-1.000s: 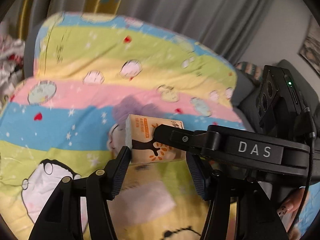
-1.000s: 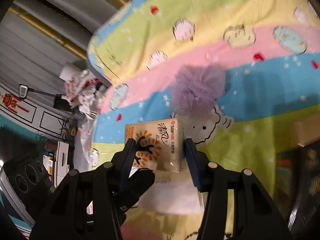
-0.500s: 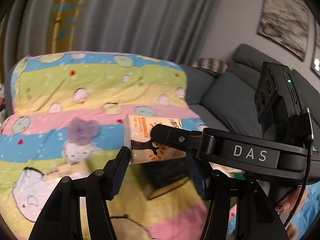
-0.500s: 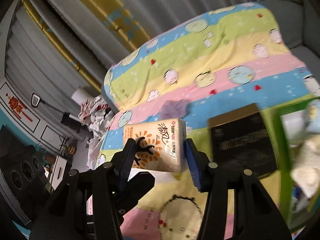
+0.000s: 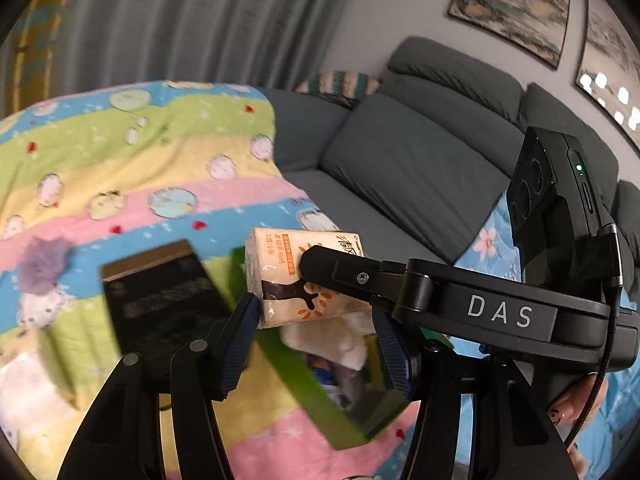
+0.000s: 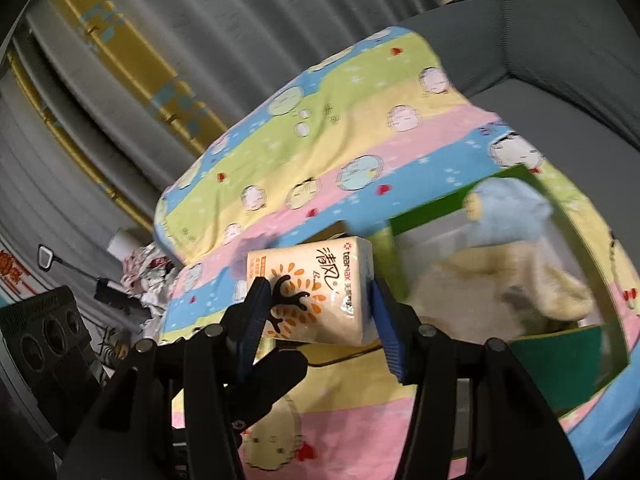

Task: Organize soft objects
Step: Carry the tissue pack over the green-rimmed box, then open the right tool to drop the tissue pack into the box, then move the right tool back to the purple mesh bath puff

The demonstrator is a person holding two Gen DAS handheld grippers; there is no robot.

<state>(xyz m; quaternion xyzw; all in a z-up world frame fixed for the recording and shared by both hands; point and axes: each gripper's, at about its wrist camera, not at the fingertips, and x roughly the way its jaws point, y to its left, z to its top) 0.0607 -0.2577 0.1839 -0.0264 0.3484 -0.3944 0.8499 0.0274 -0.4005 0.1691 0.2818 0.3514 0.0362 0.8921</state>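
Observation:
A cream and orange tissue pack [image 5: 280, 280] [image 6: 316, 292] is held in the air between both grippers. My left gripper [image 5: 316, 328] is shut on its ends, and my right gripper [image 6: 316, 312] is shut on its sides; the right gripper's arm crosses the left wrist view. Below and to the right lies an open green box [image 6: 560, 364] [image 5: 320, 404] holding a cream plush [image 6: 480, 292] and a blue plush [image 6: 508, 200]. A purple fluffy ball [image 5: 42, 264] lies on the striped blanket [image 5: 140, 152] at the left.
A black flat lid or board [image 5: 160, 300] lies on the blanket left of the green box. A grey sofa [image 5: 420, 160] runs behind. Curtains hang at the back. A white soft item [image 5: 24, 392] lies at the lower left.
Both grippers have carried the tissue pack to the right, away from the purple ball, over the black board to above the green box.

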